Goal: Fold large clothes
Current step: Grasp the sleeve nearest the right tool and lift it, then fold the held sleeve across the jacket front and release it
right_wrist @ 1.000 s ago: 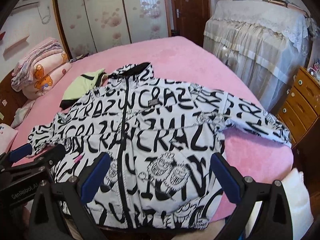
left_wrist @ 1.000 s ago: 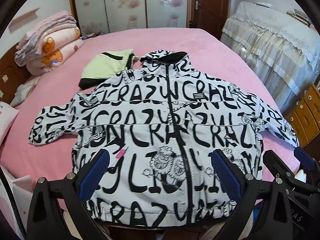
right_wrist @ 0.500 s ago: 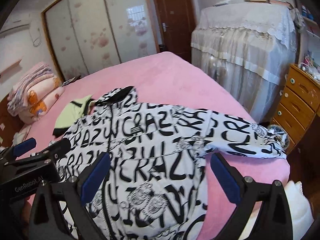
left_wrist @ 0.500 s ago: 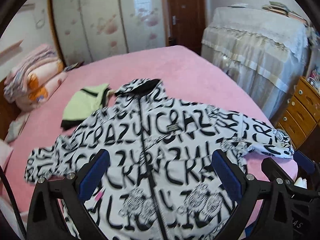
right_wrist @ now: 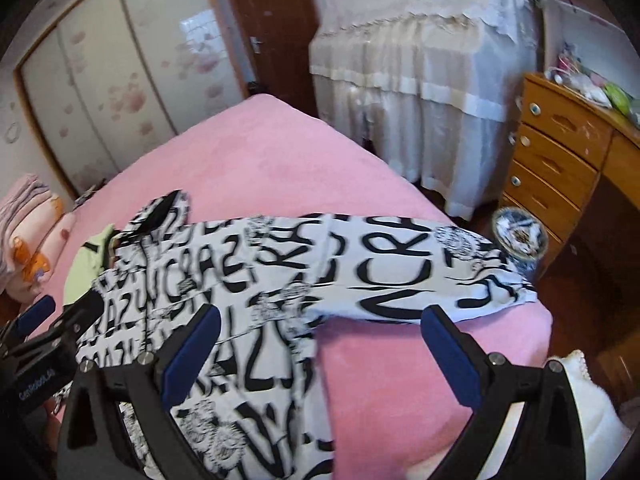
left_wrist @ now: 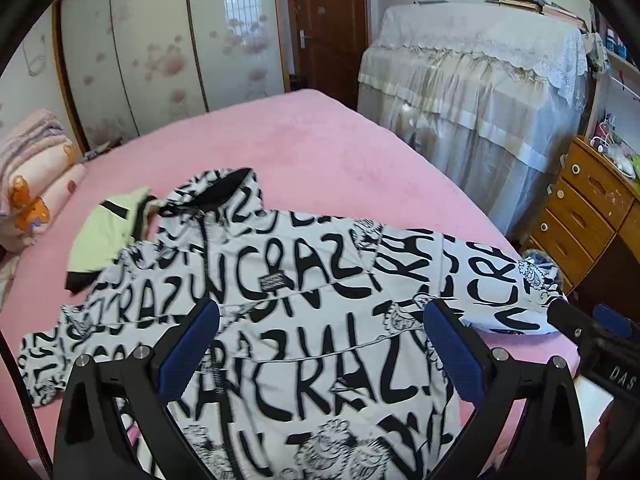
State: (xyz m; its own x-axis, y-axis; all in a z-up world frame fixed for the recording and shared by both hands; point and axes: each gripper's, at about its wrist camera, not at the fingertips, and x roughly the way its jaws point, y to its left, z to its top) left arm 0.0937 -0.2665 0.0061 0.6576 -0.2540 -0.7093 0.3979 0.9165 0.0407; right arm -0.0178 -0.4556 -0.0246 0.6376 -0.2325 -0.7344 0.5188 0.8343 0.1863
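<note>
On the pink bed [left_wrist: 320, 148] a jacket [left_wrist: 304, 320] lay flat; left gripper [left_wrist: 320, 354] and right gripper [right_wrist: 320, 354] hovered above it, jaws wide apart, holding nothing.

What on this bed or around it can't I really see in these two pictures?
- Jacket hem: left wrist view, cut off by the bottom edge and covered by the left gripper.
- Green garment: both views, partly tucked under the jacket.
- Things on the dresser: right wrist view, blurred and small.
- Books atop the draped furniture: left wrist view, too small to read.
</note>
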